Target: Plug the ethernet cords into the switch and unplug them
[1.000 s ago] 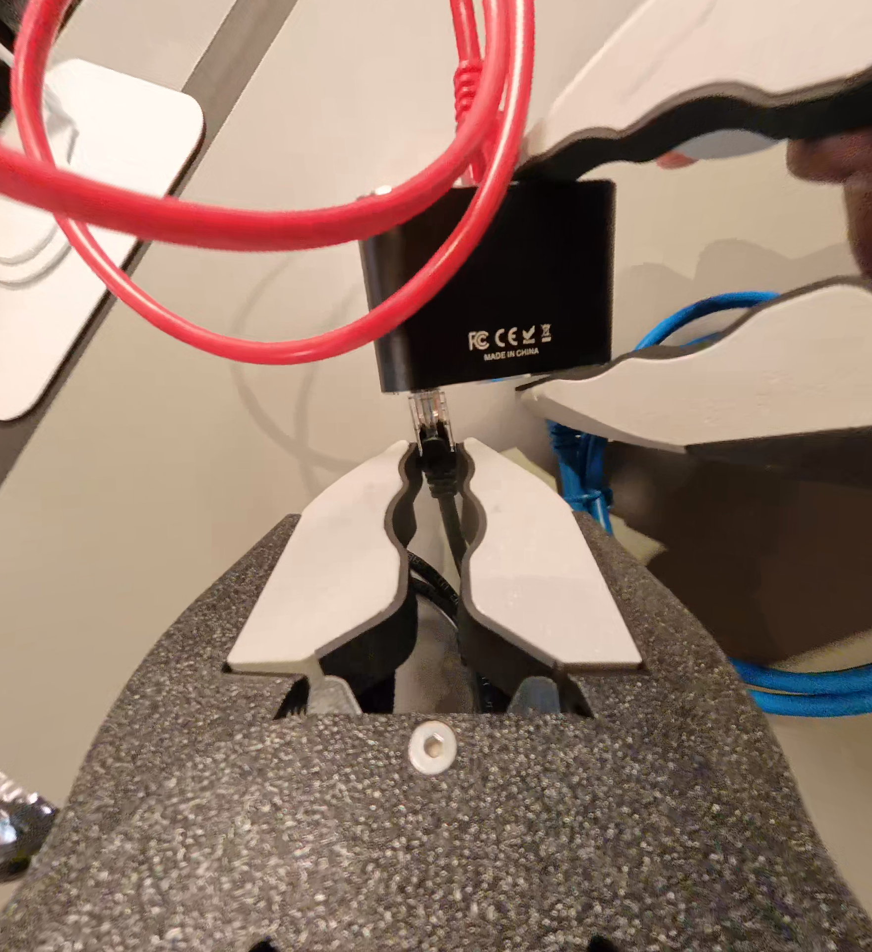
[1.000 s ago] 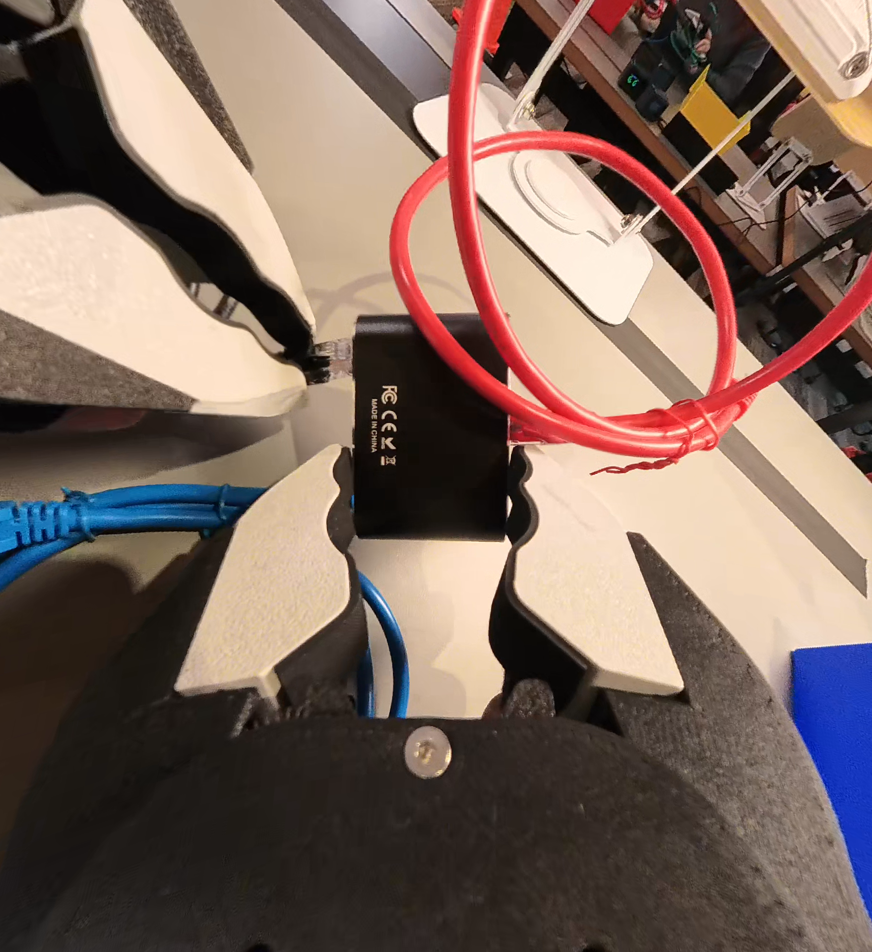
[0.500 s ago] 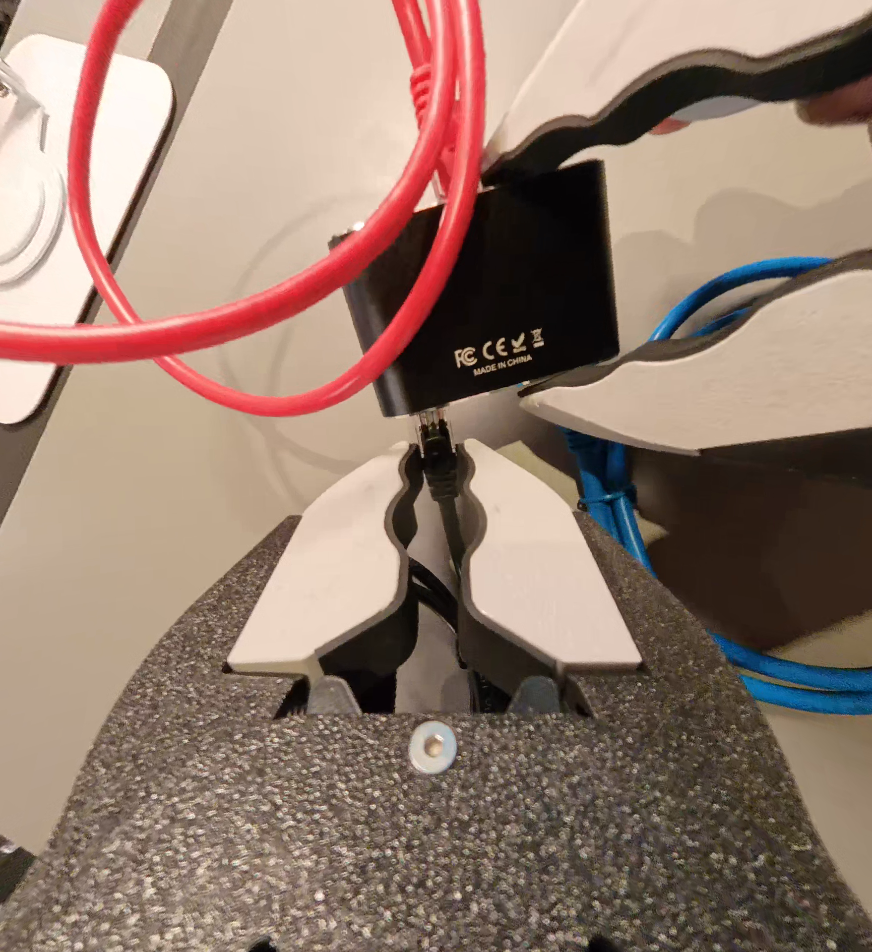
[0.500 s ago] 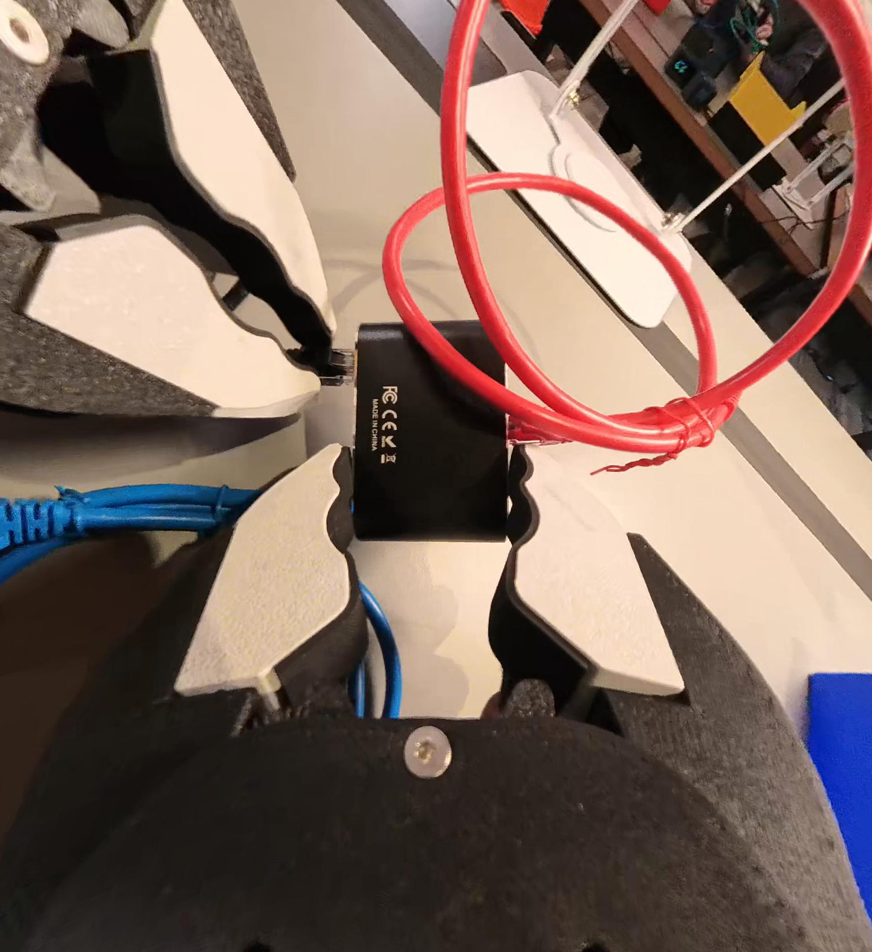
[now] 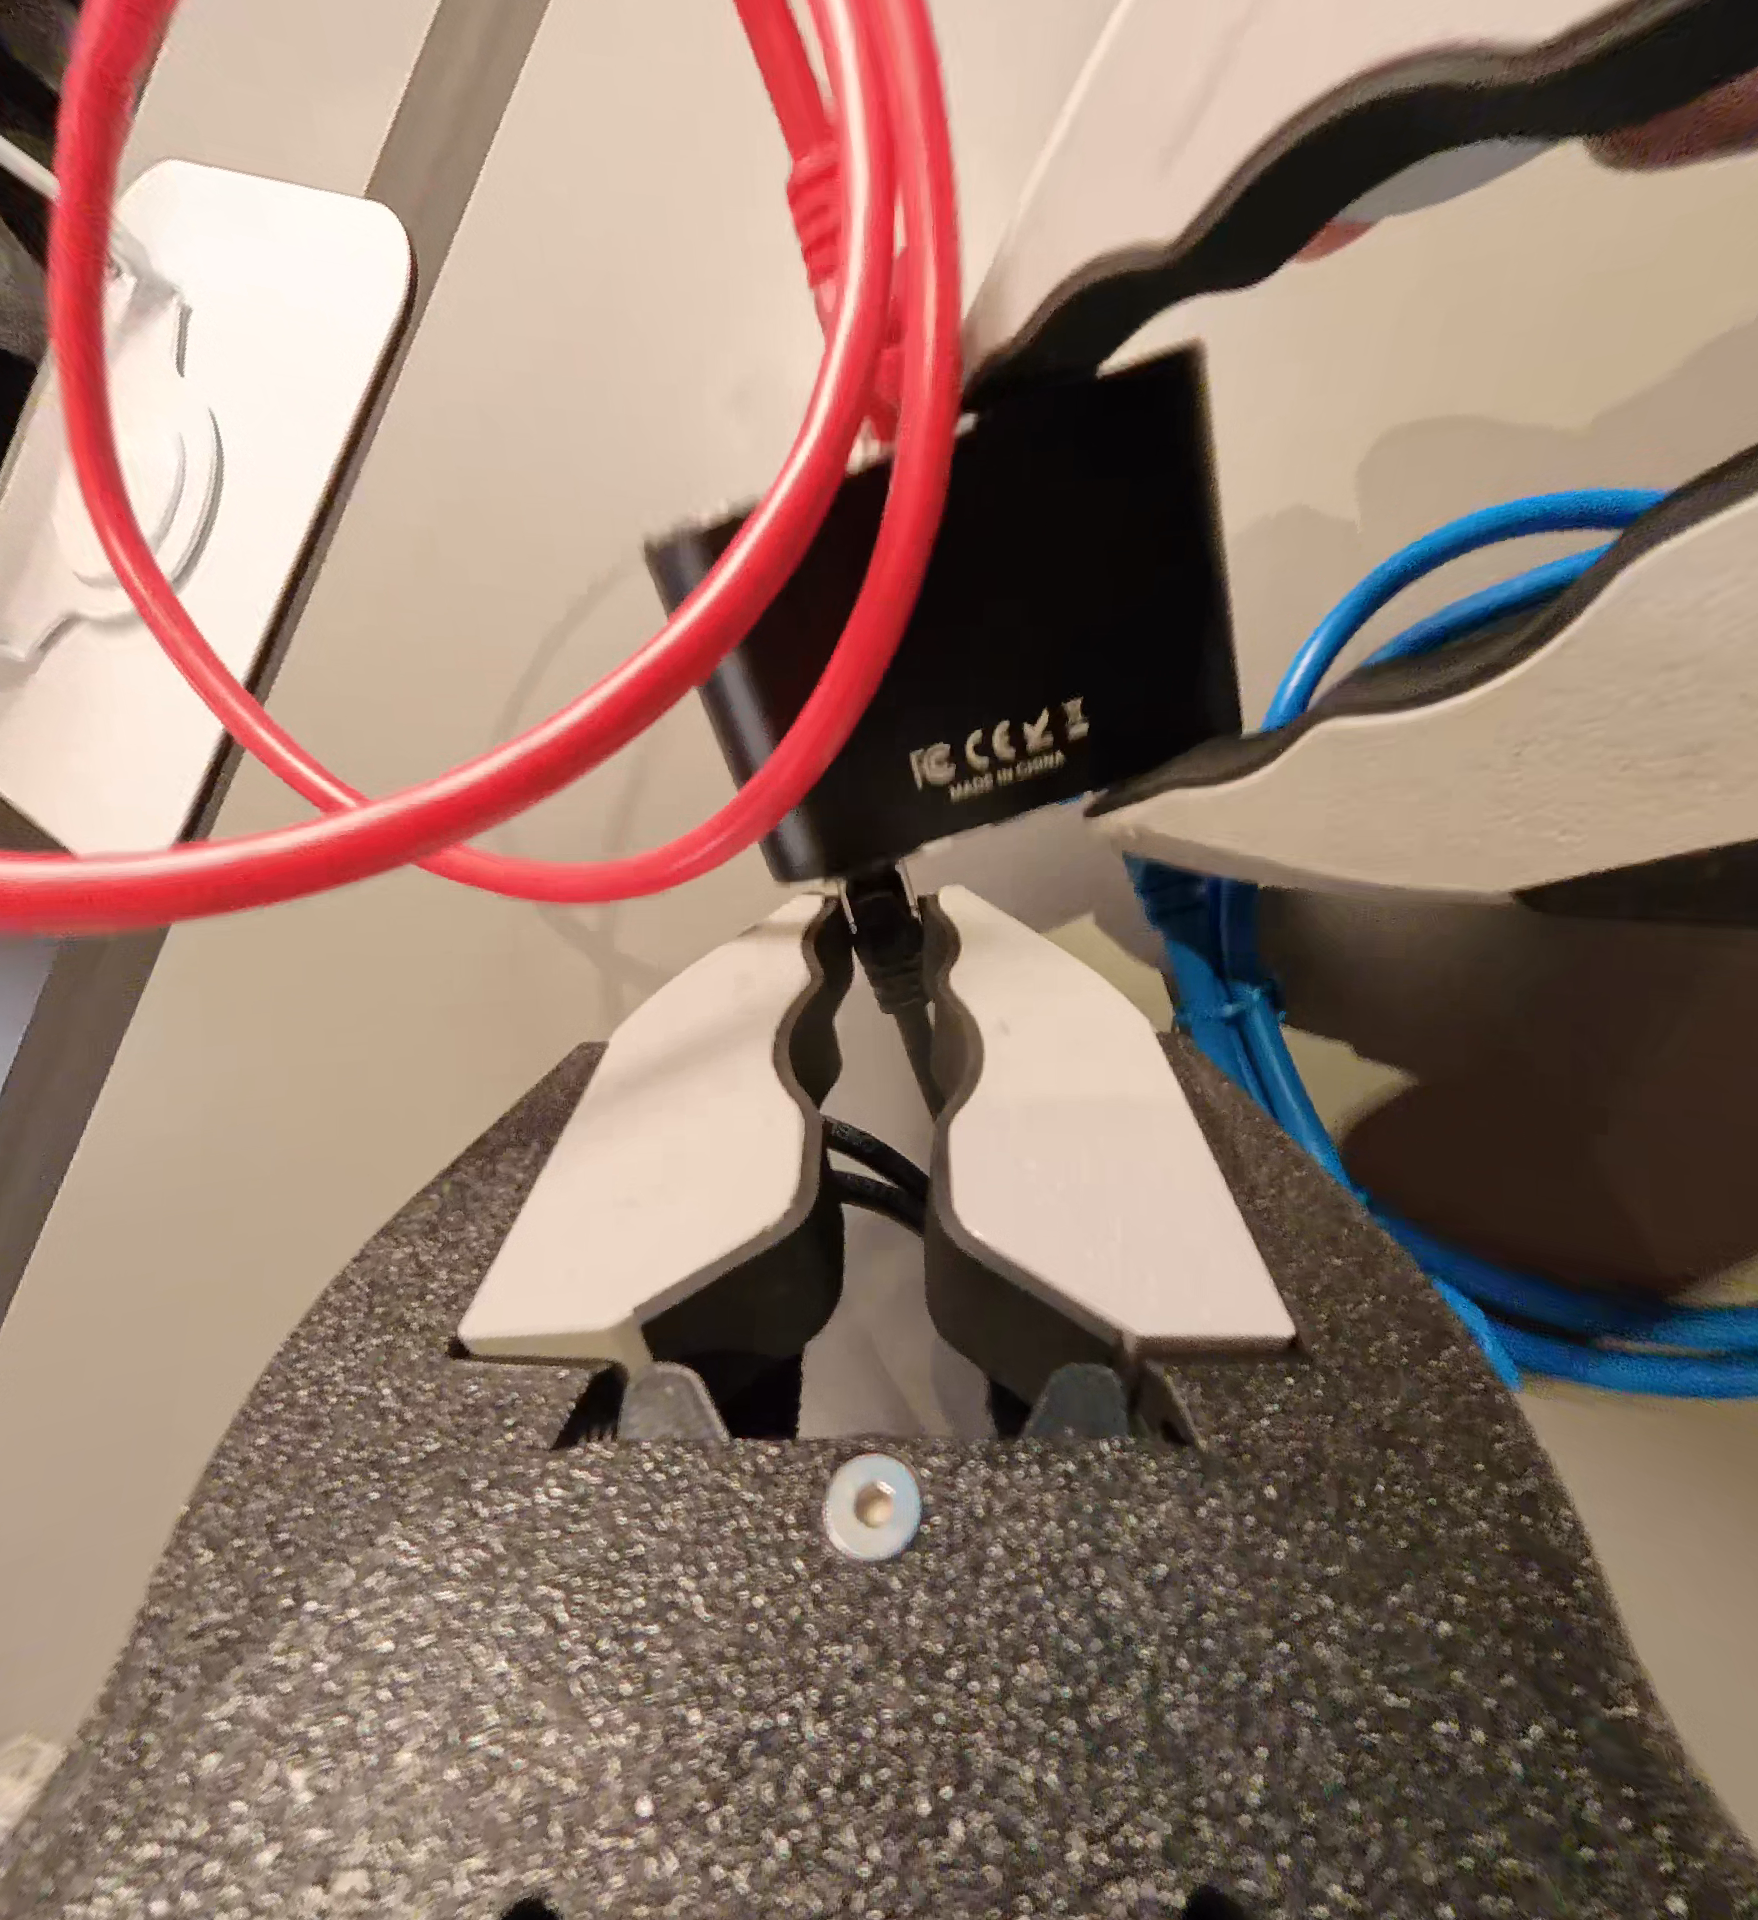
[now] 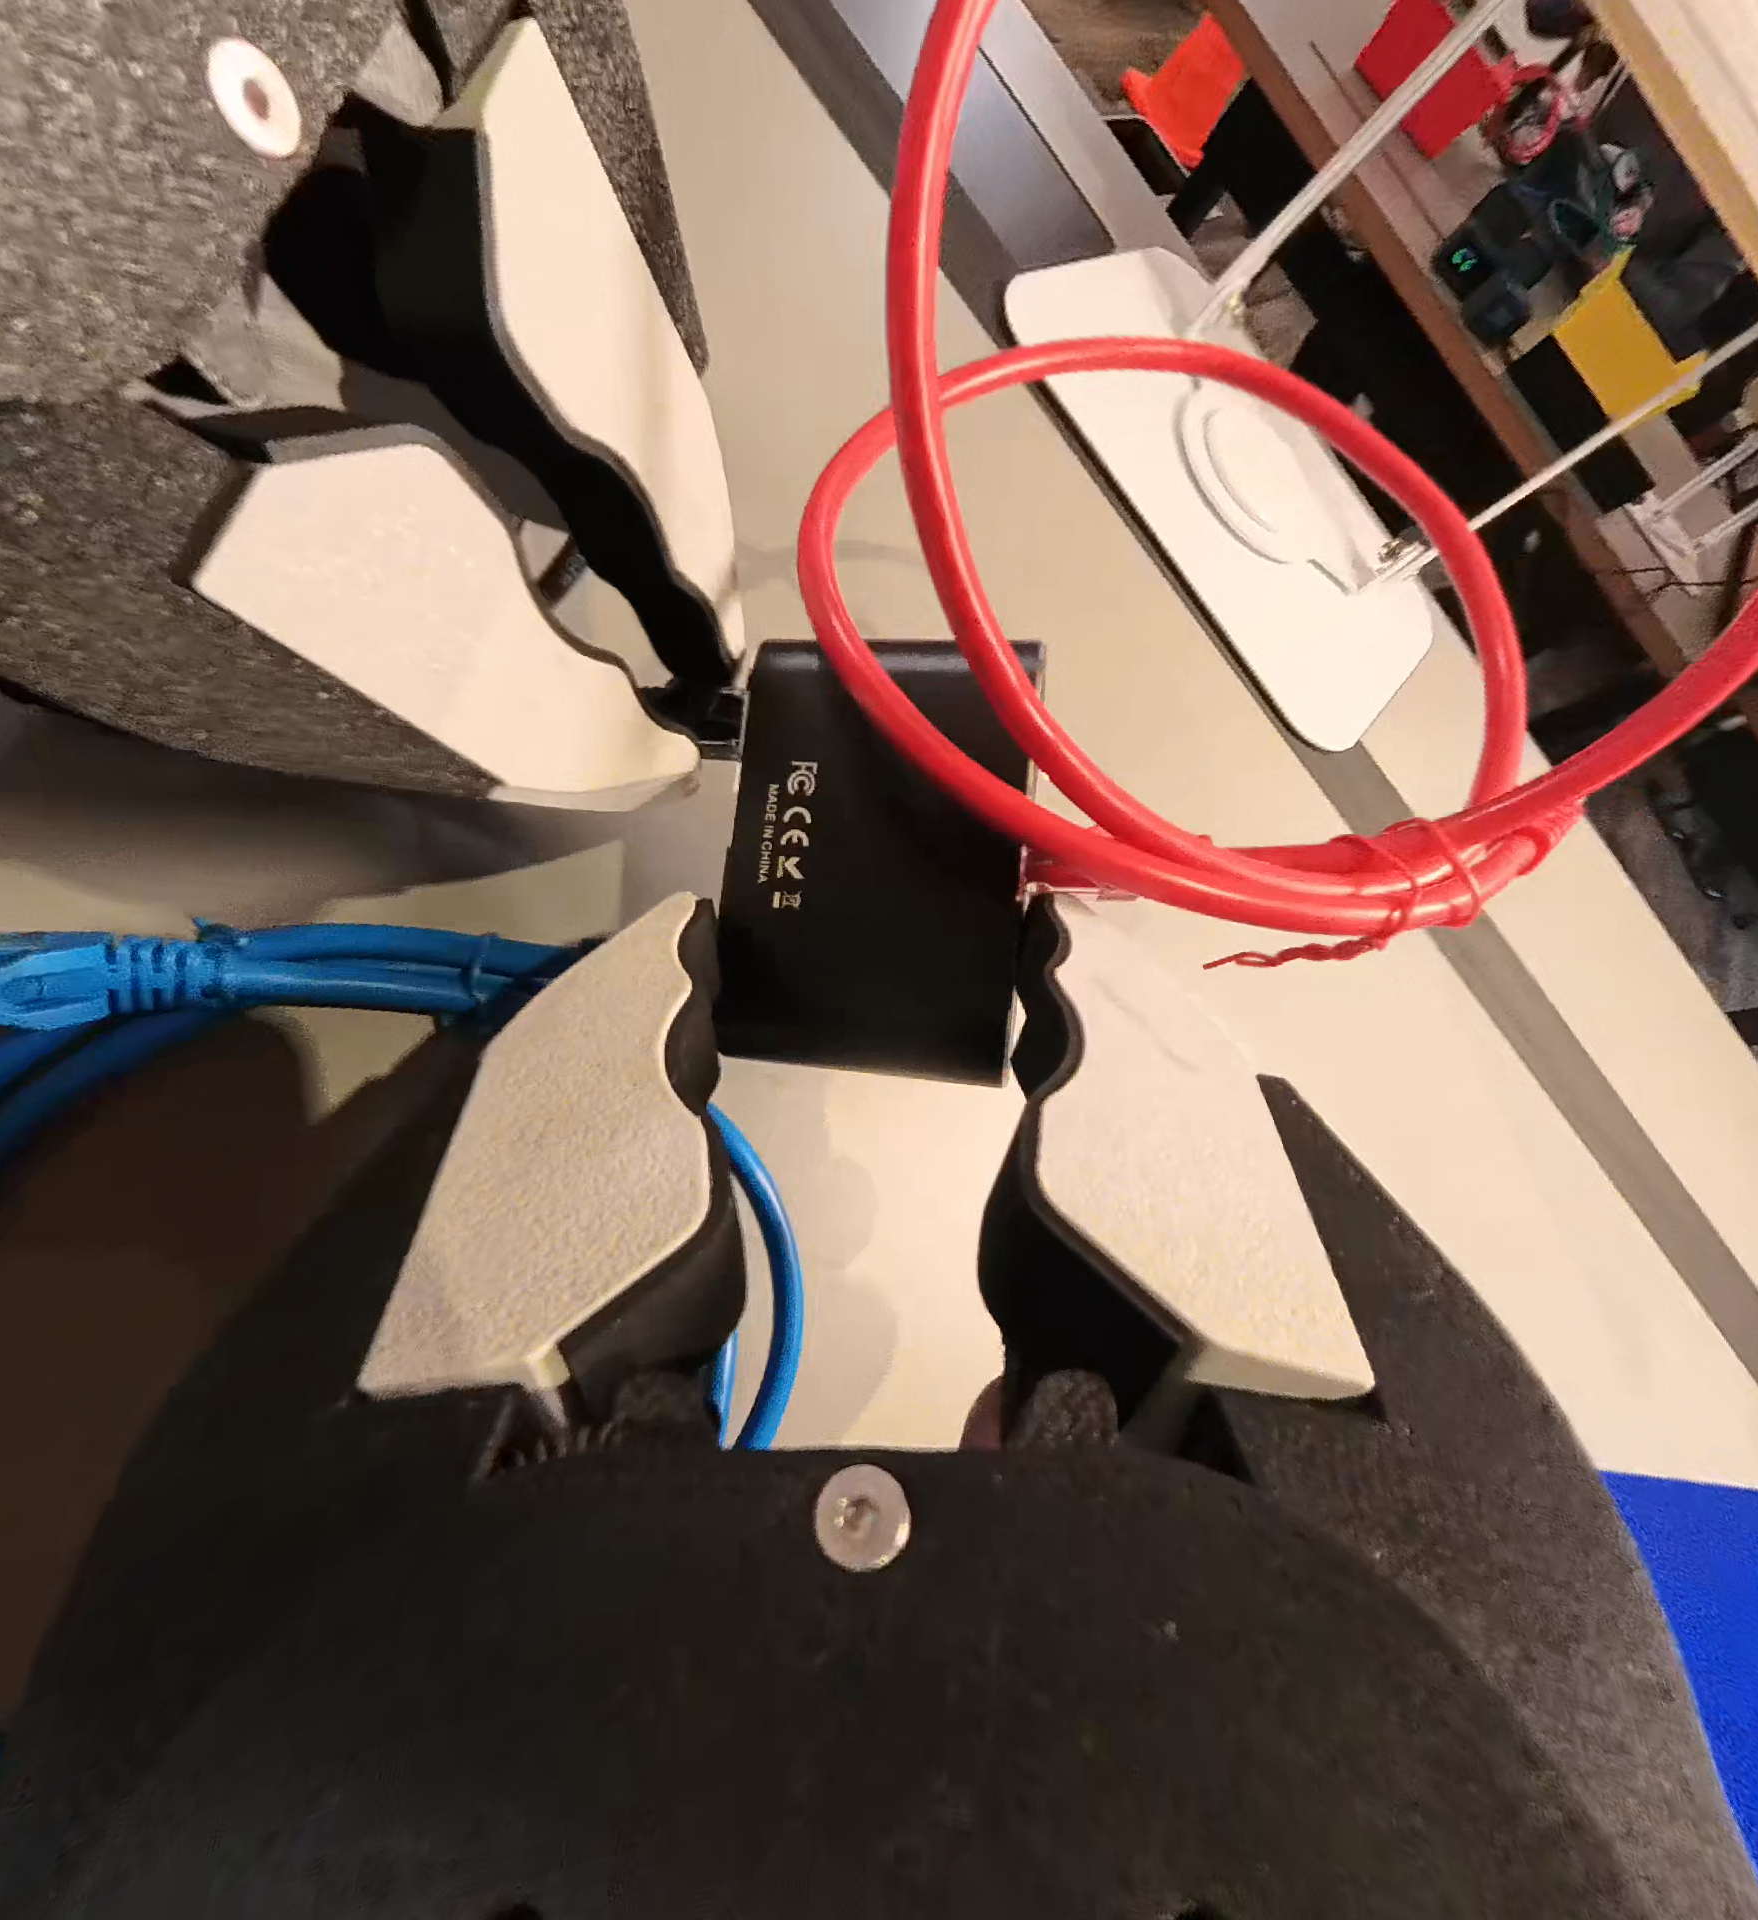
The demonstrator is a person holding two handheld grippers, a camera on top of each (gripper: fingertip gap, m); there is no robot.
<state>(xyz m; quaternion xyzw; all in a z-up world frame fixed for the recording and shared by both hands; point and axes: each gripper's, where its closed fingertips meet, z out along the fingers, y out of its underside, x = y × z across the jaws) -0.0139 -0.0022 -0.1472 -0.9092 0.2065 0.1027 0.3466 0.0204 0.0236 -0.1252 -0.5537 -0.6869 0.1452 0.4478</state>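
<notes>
The left tongs [image 5: 880, 914] are nearly closed, narrow gap, and they pinch the boot of the black cord [image 5: 890, 961] just behind its plug. The plug sits at the port on the near edge of the switch [image 5: 1010, 665]; the clear part of the plug is almost not visible, so it looks pushed in, but how deep I cannot tell. The black cord runs back between the fingers into the tongs body.

The switch is a small black box w/ smooth matte faces and rounded edges, held in the air above the bench [image 5: 501, 520], tilted. Its face toward the cameras has small white marks near one edge.

The red cord [image 6: 1145, 831] is plugged in the side of the switch opposite to the black one. It hangs in loops, bundled w/ a thin red twist tie, and the loops cross over the front of the switch in the left wrist view.

The right tongs [image 6: 864, 997] are opened about as wide as the switch and grip it on two opposite sides, near its lower end in the right wrist view.

The blue cord [image 6: 231, 966] lies coiled on the bench under the right tongs, toward the left side in the right wrist view, one blue plug free. A white flat plate [image 6: 1270, 540] w/ a round mark lies near the far edge of the bench. A blue sheet [image 6: 1748, 1621] shows at the lower right corner of the right wrist view.
</notes>
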